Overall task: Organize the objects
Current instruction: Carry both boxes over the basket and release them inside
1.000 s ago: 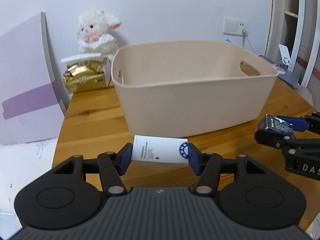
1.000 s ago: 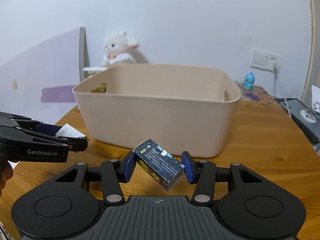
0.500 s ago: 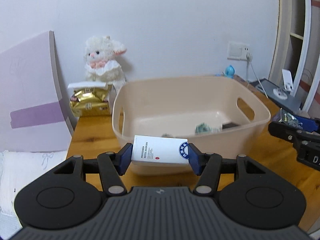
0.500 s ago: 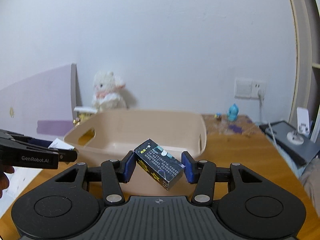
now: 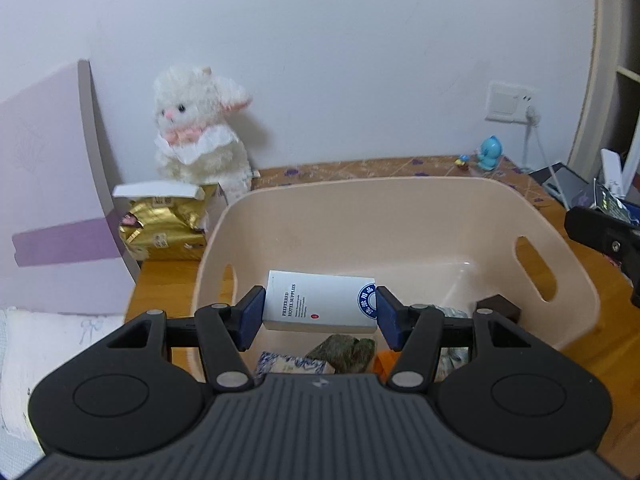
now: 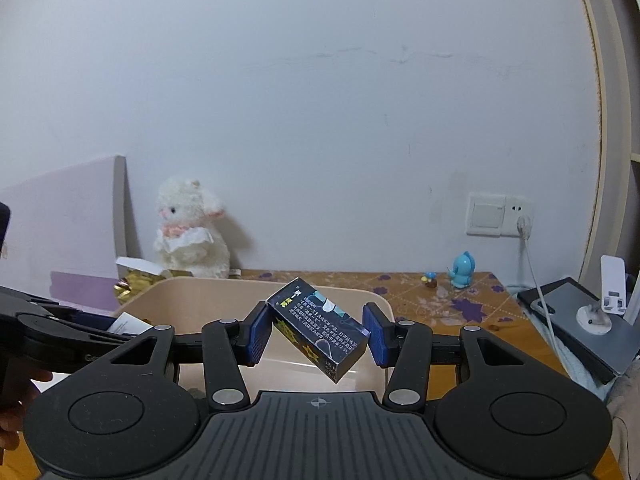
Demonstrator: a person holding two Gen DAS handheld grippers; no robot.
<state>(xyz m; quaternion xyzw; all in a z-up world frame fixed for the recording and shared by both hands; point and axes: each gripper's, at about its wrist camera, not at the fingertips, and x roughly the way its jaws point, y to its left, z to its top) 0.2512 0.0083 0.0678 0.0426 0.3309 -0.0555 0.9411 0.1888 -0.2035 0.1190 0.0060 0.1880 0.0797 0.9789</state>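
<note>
Two small boxes are being carried, one in each of our tongs. Our left tongs (image 5: pixel 320 316) are closing on a white box (image 5: pixel 320 306) printed "PREFERRED HOTEL SUPPLIES", the blue pads (image 5: pixel 252 318) pressing flat against its two short ends, and we are holding it level over the near end of the beige bin (image 5: pixel 568 264). Our right tongs (image 6: pixel 316 334) are gripping a dark box (image 6: pixel 320 334) with yellow and white print; it is sitting tilted between the pads, one corner up and the opposite corner down, and we are holding it above the bin's right part, higher than the rim.

Inside the bin, beneath the white box, several things are lying on the floor: a blue-and-white patterned packet (image 5: pixel 292 362), a dark green lumpy piece (image 5: pixel 346 354), something orange (image 5: pixel 382 362) and a dark brown block (image 5: pixel 500 306) near the right wall; what the orange thing is we cannot tell, since the tongs are covering most of it.

Beyond the bin, on the wooden counter (image 5: pixel 168 280), a gold foil package (image 5: pixel 164 230) is sitting in an opened carton just beside the bin's left rim, with a white plush lamb (image 5: pixel 200 140) behind it against the wall. A small blue figurine (image 6: pixel 464 270) is standing near the wall socket (image 6: pixel 498 216), and a grey tablet-like slab (image 6: pixel 580 328) is lying at the counter's right edge.
</note>
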